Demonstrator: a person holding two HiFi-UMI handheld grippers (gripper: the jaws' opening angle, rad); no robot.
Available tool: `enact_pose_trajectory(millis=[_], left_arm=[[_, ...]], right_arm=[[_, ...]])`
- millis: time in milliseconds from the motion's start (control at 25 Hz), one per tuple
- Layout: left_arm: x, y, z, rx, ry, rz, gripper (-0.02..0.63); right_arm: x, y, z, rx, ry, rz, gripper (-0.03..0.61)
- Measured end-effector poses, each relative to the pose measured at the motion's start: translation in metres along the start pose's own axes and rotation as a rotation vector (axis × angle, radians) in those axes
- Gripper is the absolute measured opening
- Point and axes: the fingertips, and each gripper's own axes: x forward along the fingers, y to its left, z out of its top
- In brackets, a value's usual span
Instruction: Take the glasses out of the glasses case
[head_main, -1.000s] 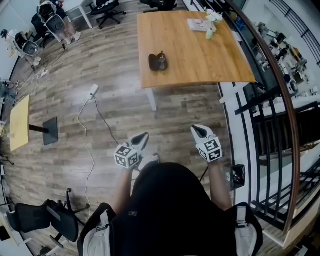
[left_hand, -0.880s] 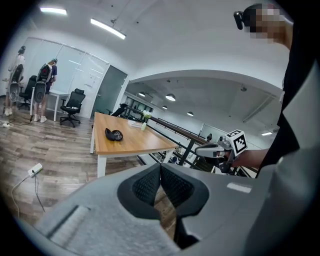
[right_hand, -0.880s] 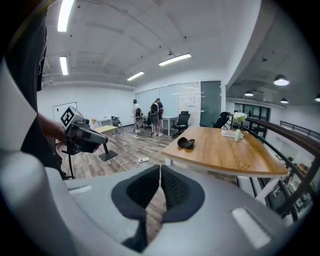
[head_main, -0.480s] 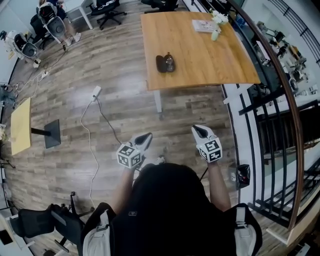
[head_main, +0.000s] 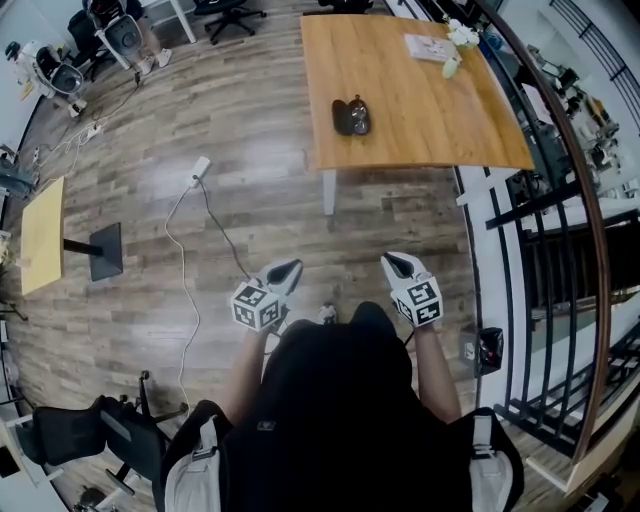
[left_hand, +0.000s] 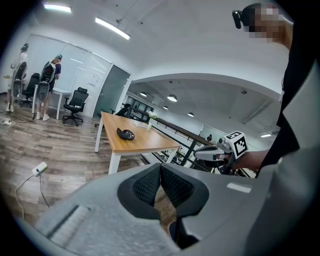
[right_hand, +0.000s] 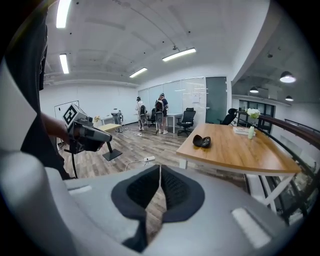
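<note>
A dark glasses case (head_main: 351, 116) lies open on the wooden table (head_main: 420, 110), near its left front part. It also shows in the left gripper view as the case (left_hand: 125, 134) and in the right gripper view as the case (right_hand: 202, 141); I cannot tell what it holds. My left gripper (head_main: 285, 272) and right gripper (head_main: 398, 263) are held in front of the person's body, over the floor and well short of the table. The left gripper (left_hand: 160, 167) is shut with nothing in it. So is the right gripper (right_hand: 160, 170).
A dark railing (head_main: 520, 200) runs along the table's right side. A power strip (head_main: 200, 168) with a cable lies on the floor to the left. A book (head_main: 430, 47) and a small vase (head_main: 452, 66) sit at the table's far end. Office chairs and people stand far left.
The head view has shifted, so the table and case sit further right in the frame. Both grippers stay shut at the same place before the body.
</note>
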Motion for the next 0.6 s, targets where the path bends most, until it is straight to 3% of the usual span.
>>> enact_pose_trajectory(millis=[600], left_arm=[[0.011, 0.02, 0.004, -0.018, 0.019, 0.003, 0.011]], right_arm=[[0.017, -0.015, 0.008, 0.011, 0.004, -0.011, 0.011]])
